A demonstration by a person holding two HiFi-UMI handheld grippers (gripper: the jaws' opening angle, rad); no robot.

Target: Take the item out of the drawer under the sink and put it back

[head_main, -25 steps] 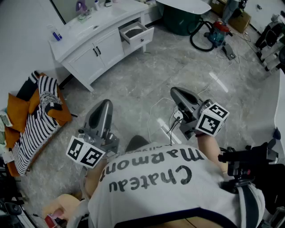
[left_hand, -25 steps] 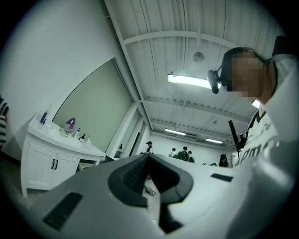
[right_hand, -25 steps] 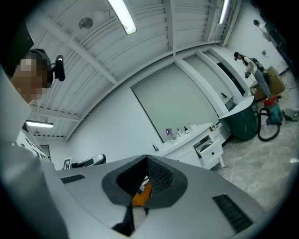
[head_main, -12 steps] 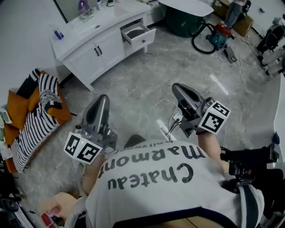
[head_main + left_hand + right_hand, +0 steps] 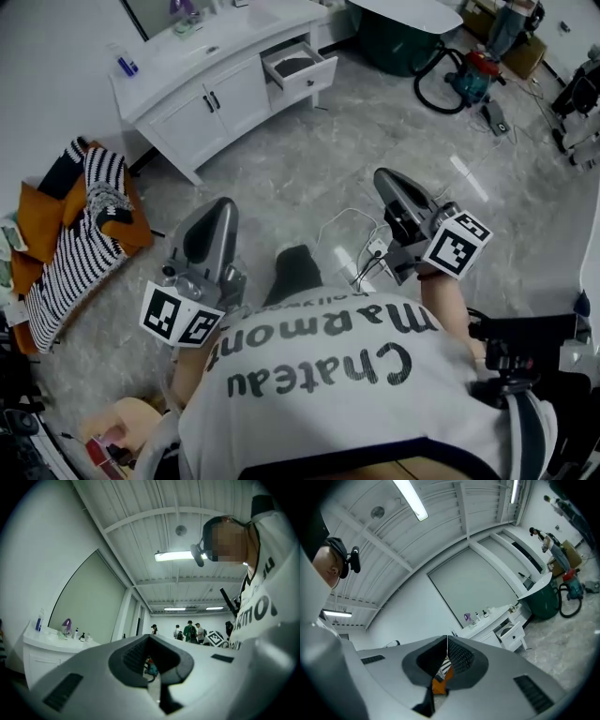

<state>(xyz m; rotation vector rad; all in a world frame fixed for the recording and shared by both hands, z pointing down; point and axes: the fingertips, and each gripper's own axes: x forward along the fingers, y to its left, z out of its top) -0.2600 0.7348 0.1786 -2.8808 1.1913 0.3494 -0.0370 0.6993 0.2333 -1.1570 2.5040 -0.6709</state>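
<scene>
Grey marbled floor (image 5: 309,178) is stretching between the person and the white vanity (image 5: 192,117) standing by the far wall, well apart from both tongs. Its drawer (image 5: 314,77), under the right end of the worktop (image 5: 202,52), is hanging open with a dark item (image 5: 293,66) lying inside; what it is I cannot tell. The left tongs (image 5: 221,202) and right tongs (image 5: 384,175) are both pointing that way, each pressed together and pinching nothing. The step in hand is looking like the approach. Coming squarely to the drawer's open front, then spreading one pair above the item before dipping in, is seeming the safest course.
</scene>
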